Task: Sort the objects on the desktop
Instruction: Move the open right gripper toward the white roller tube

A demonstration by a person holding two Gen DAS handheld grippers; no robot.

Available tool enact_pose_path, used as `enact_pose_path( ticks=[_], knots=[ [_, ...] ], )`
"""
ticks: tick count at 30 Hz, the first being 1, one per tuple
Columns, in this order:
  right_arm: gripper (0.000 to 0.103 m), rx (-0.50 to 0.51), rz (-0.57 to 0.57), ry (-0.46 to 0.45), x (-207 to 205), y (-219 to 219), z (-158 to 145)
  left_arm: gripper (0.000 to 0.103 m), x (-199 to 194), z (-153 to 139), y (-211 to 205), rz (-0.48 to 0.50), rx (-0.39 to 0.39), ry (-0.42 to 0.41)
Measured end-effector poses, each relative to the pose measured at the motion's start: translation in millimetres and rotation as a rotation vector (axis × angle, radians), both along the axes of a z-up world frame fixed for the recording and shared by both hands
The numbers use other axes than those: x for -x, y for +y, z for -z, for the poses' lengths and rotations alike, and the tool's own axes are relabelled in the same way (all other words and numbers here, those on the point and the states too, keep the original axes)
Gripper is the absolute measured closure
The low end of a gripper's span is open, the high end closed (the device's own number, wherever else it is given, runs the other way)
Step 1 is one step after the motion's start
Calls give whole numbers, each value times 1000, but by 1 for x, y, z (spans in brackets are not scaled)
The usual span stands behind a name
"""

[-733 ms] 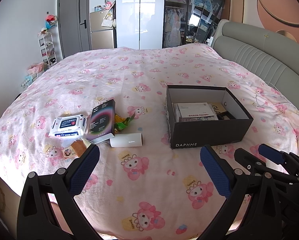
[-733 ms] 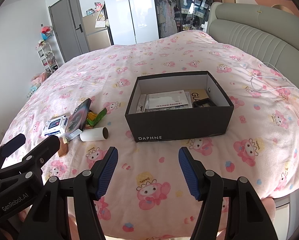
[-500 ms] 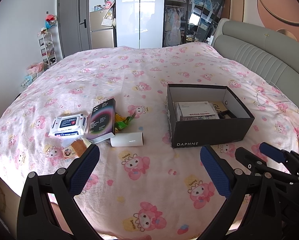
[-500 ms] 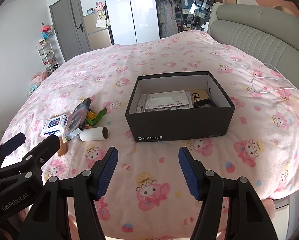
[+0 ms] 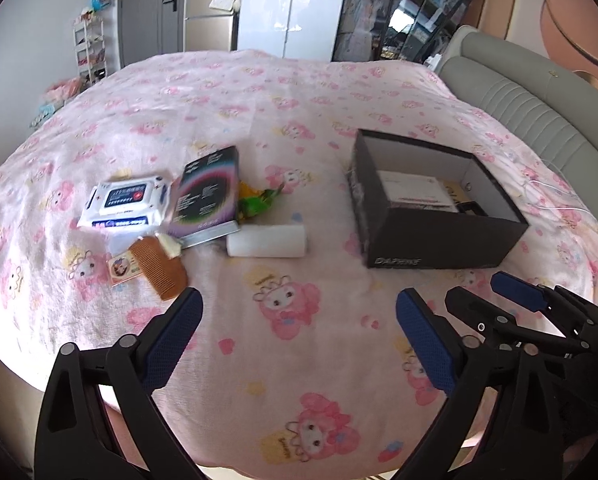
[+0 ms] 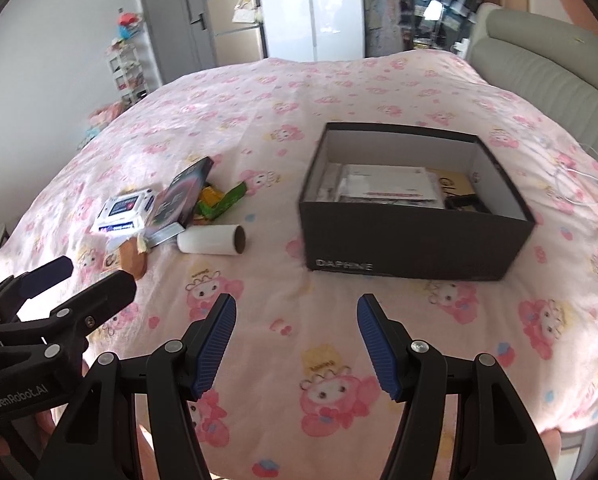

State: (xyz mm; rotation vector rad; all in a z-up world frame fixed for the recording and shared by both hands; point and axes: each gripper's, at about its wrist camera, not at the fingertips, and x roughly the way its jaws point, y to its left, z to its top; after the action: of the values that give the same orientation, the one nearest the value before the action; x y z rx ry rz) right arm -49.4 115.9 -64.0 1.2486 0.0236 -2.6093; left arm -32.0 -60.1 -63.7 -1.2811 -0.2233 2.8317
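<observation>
A black shoebox (image 5: pixel 439 236) (image 6: pixel 411 244) stands open on the pink bed with papers inside. Left of it lie a white roll (image 5: pixel 266 241) (image 6: pixel 213 241), a dark book (image 5: pixel 205 194) (image 6: pixel 179 202), a wet-wipes pack (image 5: pixel 125 202) (image 6: pixel 123 214), green and yellow wrappers (image 5: pixel 255 204) (image 6: pixel 219 200), a brown comb (image 5: pixel 159 264) (image 6: pixel 133 258) and a small card (image 5: pixel 121 267). My left gripper (image 5: pixel 297 334) is open and empty above the bedspread, in front of the roll. My right gripper (image 6: pixel 297 342) is open and empty, in front of the box.
The pink patterned bedspread (image 5: pixel 299 112) covers the whole bed. A grey padded headboard (image 5: pixel 539 112) runs along the right. A white cable (image 5: pixel 555 196) lies right of the box. The bed's near edge is just below both grippers.
Both grippers have moved forward and to the left, closer to the objects. The roll, book and box look larger. Both stay open.
</observation>
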Motion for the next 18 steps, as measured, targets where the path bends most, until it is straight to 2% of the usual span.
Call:
enact_pose_path(
  ticks=[4,7,11,17,18],
  knots=[
    [43,-28,-79,-18,23,-29,19,25,16,24,-29,-47,-14,-36],
    [43,-57,-129,-24,41,-49,32,51,34,49,-52,-72,-41,-85],
    [46,-44,-158,-76,71,-67,53,53,57,75,-74,-90,-87,-125],
    [46,-38,-169,-125,110,-87,79,53,100,106,-88,-61,-195,-144],
    [46,-35,-168,-137,116,-90,84,53,106,111,-87,-50,-185,-146]
  ],
)
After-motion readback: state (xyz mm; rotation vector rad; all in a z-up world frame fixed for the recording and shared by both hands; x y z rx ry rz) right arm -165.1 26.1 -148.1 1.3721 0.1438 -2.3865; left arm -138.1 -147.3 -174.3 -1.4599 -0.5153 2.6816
